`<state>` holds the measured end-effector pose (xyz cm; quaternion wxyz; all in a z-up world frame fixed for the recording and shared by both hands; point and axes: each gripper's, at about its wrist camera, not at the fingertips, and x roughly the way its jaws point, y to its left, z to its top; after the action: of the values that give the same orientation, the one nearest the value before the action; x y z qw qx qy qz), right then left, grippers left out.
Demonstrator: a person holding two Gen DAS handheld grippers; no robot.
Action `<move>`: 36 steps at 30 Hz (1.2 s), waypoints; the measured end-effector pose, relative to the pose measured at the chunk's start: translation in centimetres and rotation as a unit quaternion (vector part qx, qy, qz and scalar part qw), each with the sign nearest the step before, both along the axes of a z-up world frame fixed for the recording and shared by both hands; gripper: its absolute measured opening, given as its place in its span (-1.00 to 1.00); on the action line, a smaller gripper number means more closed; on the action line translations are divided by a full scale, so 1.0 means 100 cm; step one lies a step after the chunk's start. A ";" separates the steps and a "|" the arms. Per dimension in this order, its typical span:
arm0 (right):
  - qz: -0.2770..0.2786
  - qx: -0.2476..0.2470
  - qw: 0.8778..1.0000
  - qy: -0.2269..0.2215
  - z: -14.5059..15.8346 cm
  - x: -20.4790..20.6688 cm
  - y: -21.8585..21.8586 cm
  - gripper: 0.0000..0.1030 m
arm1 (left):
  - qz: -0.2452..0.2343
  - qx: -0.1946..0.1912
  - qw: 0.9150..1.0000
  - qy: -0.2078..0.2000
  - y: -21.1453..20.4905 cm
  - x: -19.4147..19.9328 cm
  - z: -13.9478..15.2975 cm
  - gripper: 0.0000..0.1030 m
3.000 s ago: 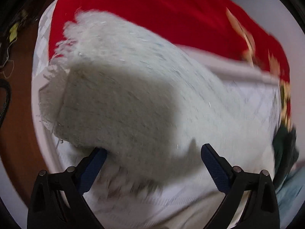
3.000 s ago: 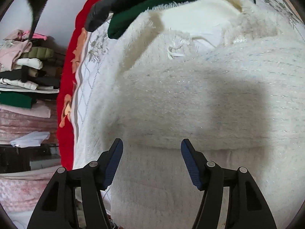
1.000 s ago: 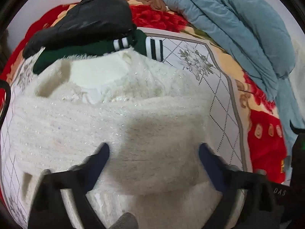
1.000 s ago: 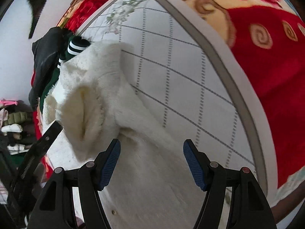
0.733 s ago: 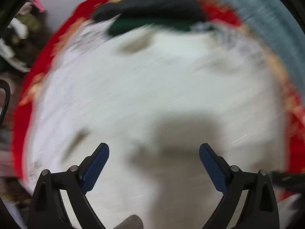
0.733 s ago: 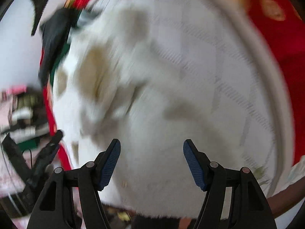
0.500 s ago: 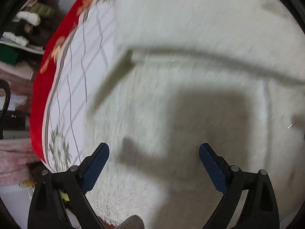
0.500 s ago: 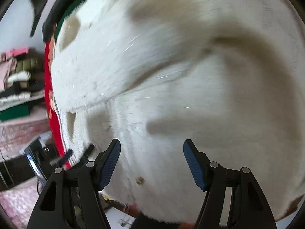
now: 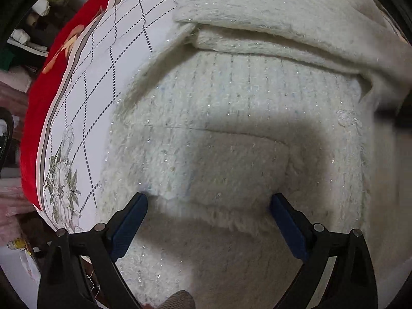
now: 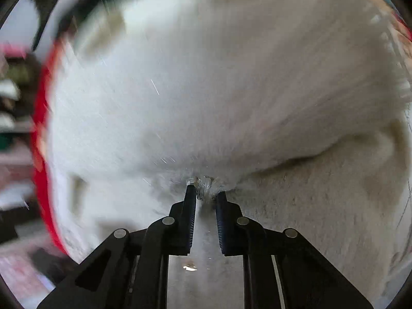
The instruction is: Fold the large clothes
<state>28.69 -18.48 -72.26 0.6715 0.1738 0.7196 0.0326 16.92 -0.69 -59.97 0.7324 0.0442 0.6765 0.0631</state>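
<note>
1. Right gripper (image 10: 204,195) is pinched tight on a tuft of the white sweater (image 10: 219,90); this view is blurred.
2. Left gripper (image 9: 208,206) hovers spread wide over the sweater (image 9: 231,128), grasping nothing.
3. The sweater lies folded on the quilt (image 9: 85,97), a fold running across its far part.
4. Stacked clothes (image 9: 28,25) sit far left.

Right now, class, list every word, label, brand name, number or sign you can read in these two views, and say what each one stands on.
None: no readable text shows in either view.
white sweater: no label or print visible.
quilted bedspread: flower and grid pattern only.
right wrist view: heavily motion-blurred, nothing legible.
</note>
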 end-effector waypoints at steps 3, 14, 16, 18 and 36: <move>0.012 0.042 0.998 0.040 -0.007 -0.005 -0.010 -0.56 | -0.003 -0.012 1.000 -0.017 -0.002 0.001 0.024 0.90; -0.033 -0.095 0.993 -0.057 0.070 -0.003 -0.159 0.33 | -0.091 -0.012 0.993 -0.076 -0.108 0.066 0.034 0.90; 0.013 -0.124 0.992 -0.032 0.042 0.011 -0.149 0.23 | -0.109 0.023 0.992 -0.064 -0.129 0.077 0.011 0.91; 0.056 -0.131 0.990 -0.006 0.020 0.022 -0.147 -0.08 | -0.114 0.040 0.992 -0.045 -0.137 0.080 -0.006 0.92; -0.145 0.015 0.989 -0.011 0.082 -0.017 -0.266 -0.27 | -0.016 0.041 0.997 -0.057 -0.102 0.066 0.084 1.00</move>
<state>26.97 -45.12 -64.02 0.6745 0.2856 0.6788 -0.0525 23.55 -10.92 -51.54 0.7682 0.0813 0.6298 0.0816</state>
